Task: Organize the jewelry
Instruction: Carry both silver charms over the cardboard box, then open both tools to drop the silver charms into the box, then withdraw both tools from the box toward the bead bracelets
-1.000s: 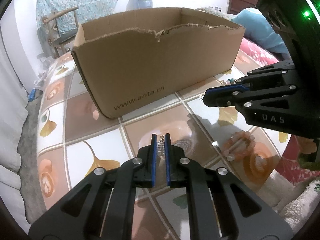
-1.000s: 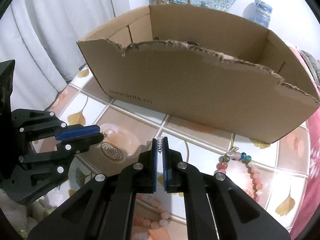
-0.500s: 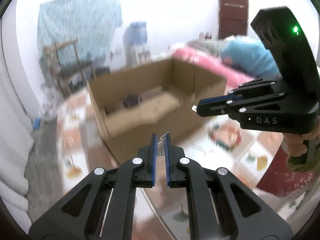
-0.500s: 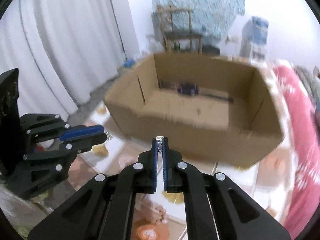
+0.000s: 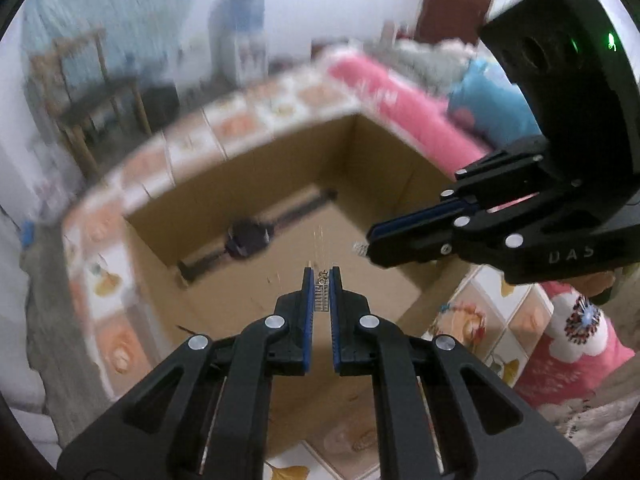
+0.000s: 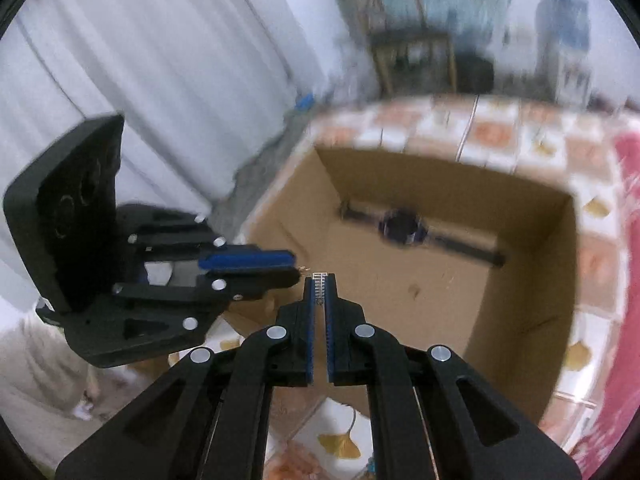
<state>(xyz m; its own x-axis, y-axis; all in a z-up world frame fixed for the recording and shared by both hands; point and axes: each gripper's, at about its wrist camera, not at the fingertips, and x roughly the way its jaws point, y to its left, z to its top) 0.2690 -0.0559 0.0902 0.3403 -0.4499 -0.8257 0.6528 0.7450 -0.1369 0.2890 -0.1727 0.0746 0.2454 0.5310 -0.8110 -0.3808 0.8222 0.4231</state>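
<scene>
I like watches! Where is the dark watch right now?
The watch lies flat on the floor of the cardboard box, near the far wall. In both wrist views it sits beyond the tips of both shut grippers.

My left tongs (image 5: 321, 276) tilt steeply downward, jaws pinched nearly shut on a small silvery piece. My right tongs (image 6: 319, 280) angle down the same way, jaws likewise clamped on a small silvery piece. The two tips sit near each other, apart.
</scene>
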